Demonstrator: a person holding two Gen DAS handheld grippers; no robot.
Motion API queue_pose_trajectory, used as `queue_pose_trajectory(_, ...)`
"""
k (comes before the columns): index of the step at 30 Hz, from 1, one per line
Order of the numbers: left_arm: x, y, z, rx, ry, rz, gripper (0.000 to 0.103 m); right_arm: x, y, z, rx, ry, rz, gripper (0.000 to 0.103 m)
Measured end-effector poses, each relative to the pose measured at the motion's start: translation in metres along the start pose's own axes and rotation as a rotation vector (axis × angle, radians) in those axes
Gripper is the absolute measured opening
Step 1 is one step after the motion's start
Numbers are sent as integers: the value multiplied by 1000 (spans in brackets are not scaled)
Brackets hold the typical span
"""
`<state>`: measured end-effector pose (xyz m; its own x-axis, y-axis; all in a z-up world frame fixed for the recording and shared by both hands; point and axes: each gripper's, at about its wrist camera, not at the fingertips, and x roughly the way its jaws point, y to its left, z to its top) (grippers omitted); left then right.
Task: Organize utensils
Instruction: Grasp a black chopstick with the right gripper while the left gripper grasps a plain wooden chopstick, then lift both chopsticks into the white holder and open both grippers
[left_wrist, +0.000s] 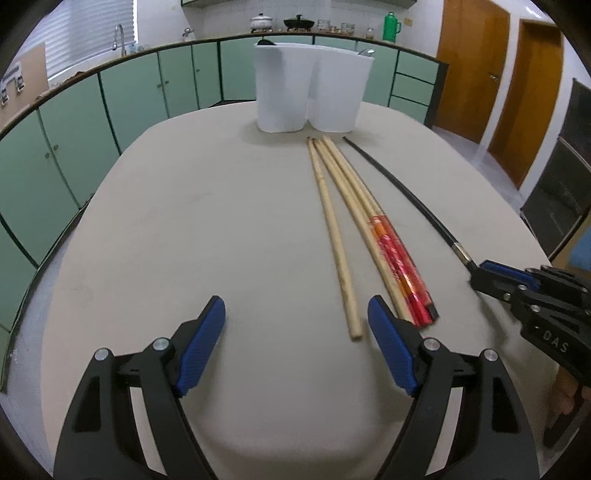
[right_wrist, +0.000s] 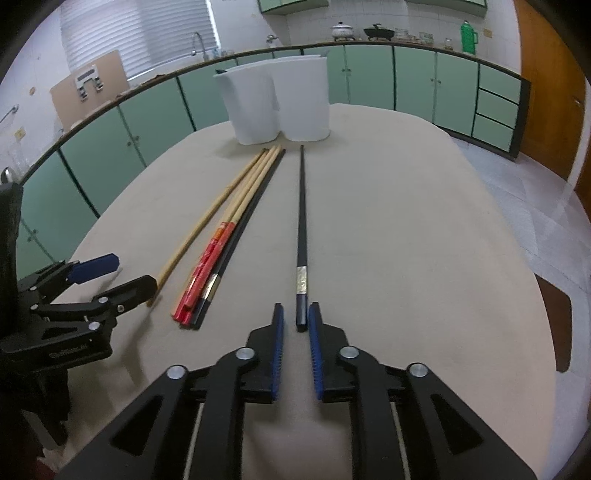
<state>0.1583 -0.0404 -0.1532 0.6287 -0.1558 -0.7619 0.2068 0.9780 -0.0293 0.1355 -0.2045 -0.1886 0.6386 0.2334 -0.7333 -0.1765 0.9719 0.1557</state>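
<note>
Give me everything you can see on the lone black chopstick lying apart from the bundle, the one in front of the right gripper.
The black chopstick is long, slim and dark, glossy like lacquer, with a pale patterned band near its thick end. It lies flat on the beige table, thin tip toward the white holder, separate from the wooden and red-ended sticks to its left. Its thick end sits between the fingers of the right gripper, which are narrowly apart; whether they touch it yet is unclear.
</note>
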Motion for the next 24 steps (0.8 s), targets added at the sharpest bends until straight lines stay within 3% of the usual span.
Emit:
queue_pose_trajectory(13,6,-9,-1,12,25,13,56,1,7,-1,-37,7,-18,18)
queue_pose_trajectory(15,6,-12,-1,19,22,7,47,2,7,0,-34,8,-21,17)
queue_pose_trajectory(17,6,-15,-1,28,19,-7,36,2,7,0,-32,9,-16,7)
queue_pose_trajectory(21,6,-21,-2,47,18,-36,13,2,7,0,-26,8,-13,7)
queue_pose_trajectory(24,6,-19,-1,31,20,-67,7,-1,5,0,-11,-2,-7,6)
